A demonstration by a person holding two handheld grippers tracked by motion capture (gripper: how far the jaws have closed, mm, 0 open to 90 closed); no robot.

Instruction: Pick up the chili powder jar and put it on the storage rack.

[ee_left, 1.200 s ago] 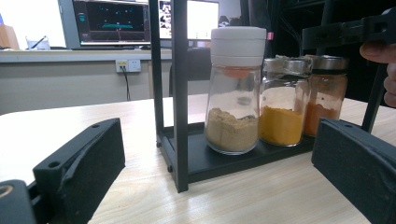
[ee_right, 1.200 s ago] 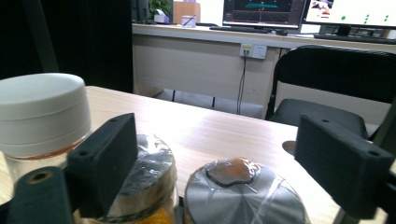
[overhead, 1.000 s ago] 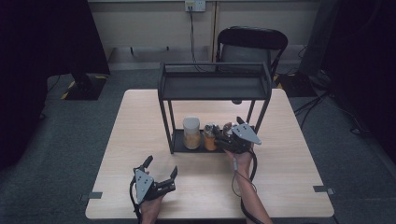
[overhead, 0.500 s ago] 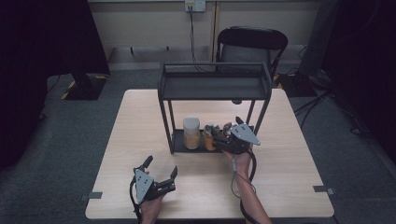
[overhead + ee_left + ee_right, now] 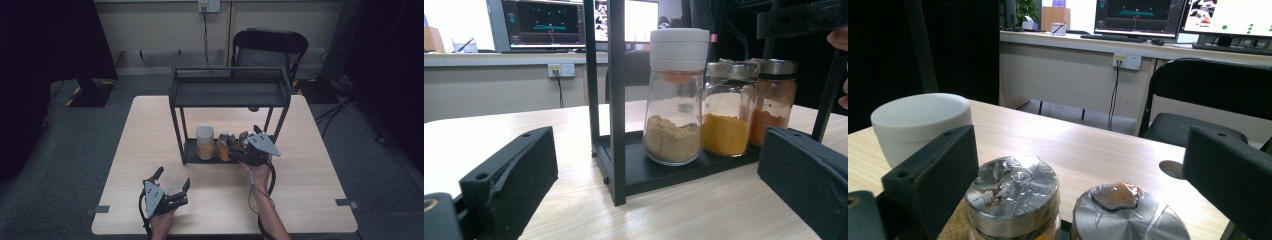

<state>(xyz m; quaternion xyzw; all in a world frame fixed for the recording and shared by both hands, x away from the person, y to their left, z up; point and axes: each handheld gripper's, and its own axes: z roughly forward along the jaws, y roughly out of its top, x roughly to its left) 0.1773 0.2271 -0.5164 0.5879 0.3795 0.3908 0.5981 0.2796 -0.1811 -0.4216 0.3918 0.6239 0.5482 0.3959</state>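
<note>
Nearest the table's front edge we find the left gripper point(image 5: 172, 189), held low over the pale wooden table point(image 5: 150, 130) with its two black jaws spread wide and nothing between them; it sits well apart from the rack. In the left gripper view its jaws frame the black metal two-tier rack point(image 5: 616, 100) and the three jars standing on the bottom shelf. Farther in, the right gripper point(image 5: 239, 146) sits at the front right of the rack's lower shelf, its grey three-cornered plate uppermost. Its jaws have just been opening and now stand wide apart; in the right gripper view the two steel-capped jars lie between them, and the pads press on neither. On the lower shelf we record, from left to right in the high view: a clear glass jar with a white plastic cap holding tan powder point(image 5: 205, 142), a clear glass jar with a foil-covered steel cap holding yellow powder point(image 5: 225, 146), and a clear glass jar with a steel cap holding orange powder point(image 5: 774, 102). The three stand upright in a row, just beside one another. The rack's upper shelf point(image 5: 227, 92) carries nothing that we can make out. Beyond the table stands a black folding chair point(image 5: 270, 45), and behind it a wall socket point(image 5: 209, 6) with a cable hanging down.
</note>
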